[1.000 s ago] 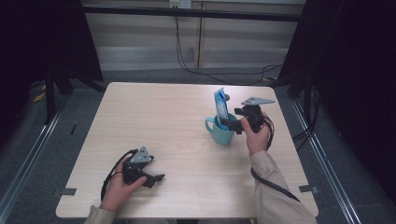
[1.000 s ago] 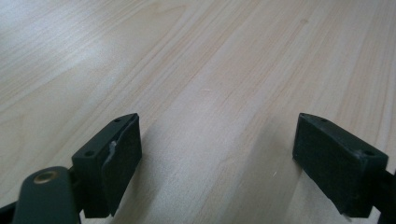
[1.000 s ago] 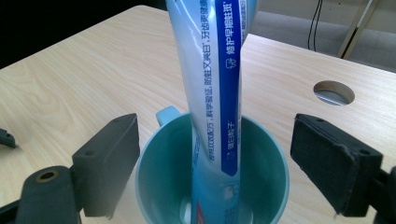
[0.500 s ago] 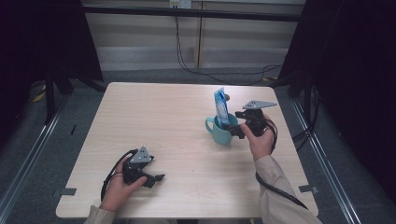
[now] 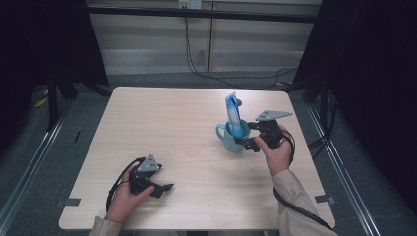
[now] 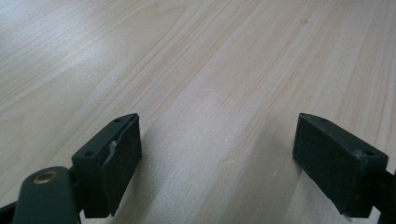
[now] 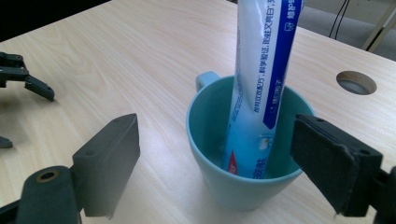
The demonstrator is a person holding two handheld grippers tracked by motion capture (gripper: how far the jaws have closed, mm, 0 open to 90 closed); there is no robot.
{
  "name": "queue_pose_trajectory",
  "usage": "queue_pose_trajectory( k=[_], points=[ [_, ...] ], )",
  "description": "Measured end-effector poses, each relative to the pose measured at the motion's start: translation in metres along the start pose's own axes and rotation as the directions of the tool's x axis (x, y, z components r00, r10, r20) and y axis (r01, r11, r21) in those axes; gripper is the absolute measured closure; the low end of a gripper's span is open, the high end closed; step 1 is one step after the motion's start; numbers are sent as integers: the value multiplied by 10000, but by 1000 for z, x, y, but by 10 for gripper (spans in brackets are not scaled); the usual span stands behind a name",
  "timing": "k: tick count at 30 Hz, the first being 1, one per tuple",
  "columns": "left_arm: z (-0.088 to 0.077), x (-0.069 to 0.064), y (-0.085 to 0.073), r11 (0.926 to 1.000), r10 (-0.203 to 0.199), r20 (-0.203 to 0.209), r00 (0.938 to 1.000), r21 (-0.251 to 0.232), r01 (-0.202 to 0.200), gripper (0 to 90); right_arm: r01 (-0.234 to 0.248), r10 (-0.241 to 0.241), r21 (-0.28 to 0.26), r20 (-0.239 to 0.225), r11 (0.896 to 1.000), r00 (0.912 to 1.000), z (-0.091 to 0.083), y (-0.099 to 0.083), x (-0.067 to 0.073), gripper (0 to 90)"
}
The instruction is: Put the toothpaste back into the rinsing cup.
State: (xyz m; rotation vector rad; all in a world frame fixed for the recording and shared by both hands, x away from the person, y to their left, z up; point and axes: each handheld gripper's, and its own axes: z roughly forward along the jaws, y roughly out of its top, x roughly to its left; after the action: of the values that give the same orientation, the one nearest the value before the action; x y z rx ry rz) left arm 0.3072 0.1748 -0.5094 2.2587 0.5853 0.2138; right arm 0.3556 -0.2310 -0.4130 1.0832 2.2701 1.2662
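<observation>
Toothpaste tube (image 7: 261, 88) standing in teal mug (image 7: 210, 140); right tool (image 7: 233, 172) gaping, empty, beside mug. Left tool (image 6: 219, 163) gaping, empty. Next, probably: retreat without tipping.

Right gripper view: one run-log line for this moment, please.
right tool: open, jaws astride teal mug | blue-white tube: upright in mug | left tool: open over bare table
</observation>
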Motion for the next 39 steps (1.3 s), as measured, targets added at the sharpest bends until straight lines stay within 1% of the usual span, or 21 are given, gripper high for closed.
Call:
queue_pose_trajectory(
  k=[7, 10, 17, 21, 23, 28, 34, 39],
  points=[
    [0, 0, 0, 10000, -1, 7, 10000, 6, 1, 153, 67, -66, 93, -79, 9999, 9999, -6, -4, 4, 154],
    [0, 0, 0, 10000, -3, 1, 10000, 0, 3, 153, 185, -184, 90, -108, 9998, 9998, -9, -6, 5, 154],
    [0, 0, 0, 10000, 2, 2, 10000, 1, -2, 153, 199, -196, 123, -181, 9997, 9996, -15, -11, 9, 154],
    [0, 0, 0, 10000, -5, -3, 10000, 2, 5, 153, 379, -377, 217, -113, 9990, 9992, -18, -13, 11, 154],
    [0, 0, 0, 10000, -3, -3, 10000, 2, 3, 153, 388, -385, 261, -127, 9989, 9992, -20, -15, 11, 154],
    [0, 0, 0, 10000, -5, 1, 10000, 2, 5, 153, 580, -575, 388, -140, 9976, 9982, -23, -18, 14, 154],
    [0, 0, 0, 10000, -8, 9, 10000, 0, 8, 153, 744, -740, 563, -100, 9956, 9972, -26, -28, 15, 154],
    [0, 0, 0, 10000, -11, -9, 10000, -12, 11, 153, 729, -721, 617, -140, 9954, 9973, -30, -37, 14, 154]
  ],
)
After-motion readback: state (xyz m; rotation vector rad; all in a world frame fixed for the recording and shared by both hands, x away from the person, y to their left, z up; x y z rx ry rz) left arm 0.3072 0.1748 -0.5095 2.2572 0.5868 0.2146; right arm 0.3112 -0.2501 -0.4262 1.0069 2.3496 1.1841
